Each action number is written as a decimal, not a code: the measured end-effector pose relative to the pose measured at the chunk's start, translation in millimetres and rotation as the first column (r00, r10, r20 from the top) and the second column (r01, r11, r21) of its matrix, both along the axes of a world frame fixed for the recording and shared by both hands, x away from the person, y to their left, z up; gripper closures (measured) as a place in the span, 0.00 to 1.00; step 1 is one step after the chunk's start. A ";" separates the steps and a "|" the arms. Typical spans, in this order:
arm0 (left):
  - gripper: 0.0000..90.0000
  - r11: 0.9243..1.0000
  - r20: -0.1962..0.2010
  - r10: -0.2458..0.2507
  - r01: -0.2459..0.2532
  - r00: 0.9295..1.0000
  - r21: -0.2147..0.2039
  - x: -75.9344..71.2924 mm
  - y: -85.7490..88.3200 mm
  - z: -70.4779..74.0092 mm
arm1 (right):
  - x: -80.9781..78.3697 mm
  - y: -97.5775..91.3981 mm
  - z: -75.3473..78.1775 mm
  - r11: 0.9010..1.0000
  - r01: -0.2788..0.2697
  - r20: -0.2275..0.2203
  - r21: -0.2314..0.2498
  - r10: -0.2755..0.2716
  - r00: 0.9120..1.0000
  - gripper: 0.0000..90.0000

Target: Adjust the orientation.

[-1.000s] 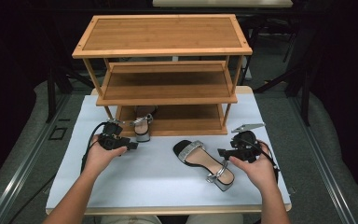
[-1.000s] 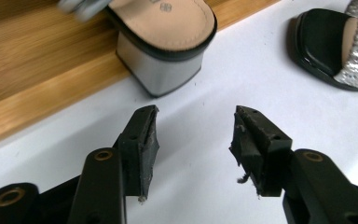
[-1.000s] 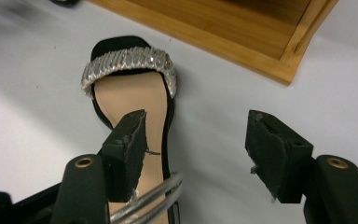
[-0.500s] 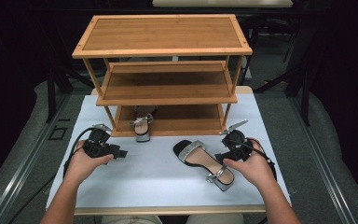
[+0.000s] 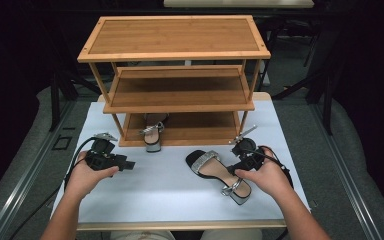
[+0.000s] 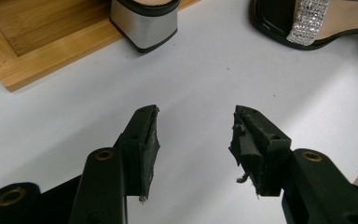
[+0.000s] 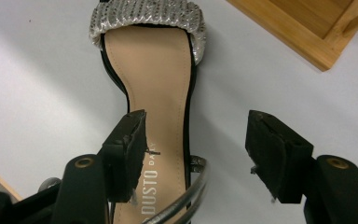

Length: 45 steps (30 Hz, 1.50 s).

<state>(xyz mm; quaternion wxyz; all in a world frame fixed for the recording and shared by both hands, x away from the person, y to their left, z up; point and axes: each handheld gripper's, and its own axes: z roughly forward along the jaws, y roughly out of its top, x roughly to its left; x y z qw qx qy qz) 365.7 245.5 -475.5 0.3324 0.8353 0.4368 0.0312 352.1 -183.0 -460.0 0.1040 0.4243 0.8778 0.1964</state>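
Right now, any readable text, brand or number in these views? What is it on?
"DUSTO": printed on the tan insole of the sandal lying on the white table, right gripper view; the word is cut off at the frame edge.
Smaller print beside it: too small to read.
Nothing else legible.

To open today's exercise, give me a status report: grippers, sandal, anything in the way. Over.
Left gripper open, empty. Right gripper open over sandal, not gripping. Other sandal on rack, path clear.

White bench (image 5: 130, 195) bearing a three-tier wooden shelf rack (image 5: 175, 90); one sandal (image 5: 219, 171) on the bench, another sandal (image 5: 153, 135) on the rack's lowest shelf.
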 end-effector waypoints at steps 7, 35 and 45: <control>0.56 1.000 0.007 0.007 -0.007 1.000 -0.007 -0.7 2.1 1.3 | 1.2 6.8 -6.1 1.000 -0.019 -0.039 -0.025 0.018 0.999 0.42; 0.55 1.000 0.000 0.014 -0.014 1.000 -0.006 -0.2 4.3 -1.6 | 11.6 29.8 -31.4 0.992 -0.082 -0.174 -0.098 0.064 0.983 0.33; 0.55 1.000 -0.001 0.014 -0.014 1.000 -0.001 0.1 4.4 -2.4 | 12.9 28.3 -38.7 0.992 -0.080 -0.206 -0.097 0.059 0.977 0.34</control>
